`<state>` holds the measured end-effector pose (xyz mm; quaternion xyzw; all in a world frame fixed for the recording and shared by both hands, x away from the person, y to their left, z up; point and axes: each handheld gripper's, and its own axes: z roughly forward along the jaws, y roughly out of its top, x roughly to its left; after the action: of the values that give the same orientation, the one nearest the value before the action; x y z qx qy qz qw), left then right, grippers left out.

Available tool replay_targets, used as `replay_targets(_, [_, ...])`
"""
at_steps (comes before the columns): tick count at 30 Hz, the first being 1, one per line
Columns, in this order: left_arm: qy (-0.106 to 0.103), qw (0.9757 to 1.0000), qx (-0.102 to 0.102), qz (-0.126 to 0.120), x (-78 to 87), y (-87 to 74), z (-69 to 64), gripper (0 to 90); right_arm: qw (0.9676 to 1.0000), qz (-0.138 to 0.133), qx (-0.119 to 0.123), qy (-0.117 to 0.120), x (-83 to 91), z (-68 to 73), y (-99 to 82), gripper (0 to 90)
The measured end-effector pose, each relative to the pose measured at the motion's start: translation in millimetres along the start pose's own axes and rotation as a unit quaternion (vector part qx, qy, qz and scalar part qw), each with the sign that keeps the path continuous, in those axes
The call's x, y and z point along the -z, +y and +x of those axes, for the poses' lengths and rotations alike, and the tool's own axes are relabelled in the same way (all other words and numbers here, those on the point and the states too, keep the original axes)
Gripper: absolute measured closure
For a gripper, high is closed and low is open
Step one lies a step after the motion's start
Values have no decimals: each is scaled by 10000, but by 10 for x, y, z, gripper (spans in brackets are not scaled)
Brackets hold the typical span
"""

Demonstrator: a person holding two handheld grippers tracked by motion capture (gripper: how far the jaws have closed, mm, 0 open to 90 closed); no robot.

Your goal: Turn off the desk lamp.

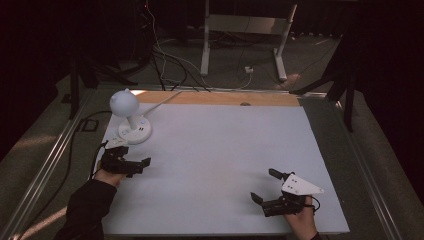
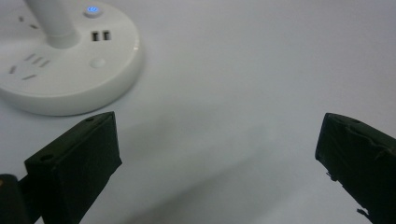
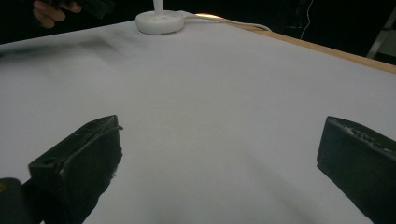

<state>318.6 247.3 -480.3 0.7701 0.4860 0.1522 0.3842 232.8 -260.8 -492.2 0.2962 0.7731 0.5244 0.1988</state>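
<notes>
Your left arm wears a dark sleeve (image 1: pixel 87 205) down to the wrist. Both grippers are black, with blocky, flat-faced fingers (image 2: pixel 77 163) showing small round holes near their tips. The right gripper (image 1: pixel 264 186) carries a pale grey three-cornered plate (image 1: pixel 300 185) dotted with small holes; a black cable (image 1: pixel 96 157) trails from the left gripper (image 1: pixel 136 161).

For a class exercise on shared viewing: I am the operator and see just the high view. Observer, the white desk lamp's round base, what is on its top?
Observer: The left gripper view shows a lit blue button on the lamp base.
Operator: Anything else there?
Observer: Two USB ports and socket slots.
Operator: Is the left gripper holding anything?
Observer: No, jaws wide apart, bare white table sheet between them.
</notes>
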Motion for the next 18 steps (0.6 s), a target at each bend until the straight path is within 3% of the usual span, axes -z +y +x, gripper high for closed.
replay_targets(8, [-307,9993,-169,-129,87,-138,-148,6,10000,17,12,-11,-2,1,-1,0])
replay_targets(10, [-485,9983,-221,-219,132,-205,-225,6,10000,21,4,-9,0,2,-1,0])
replay_targets(18, [-722,9964,-422,-165,203,-404,-355,6,10000,38,24,0,-3,3,-2,0])
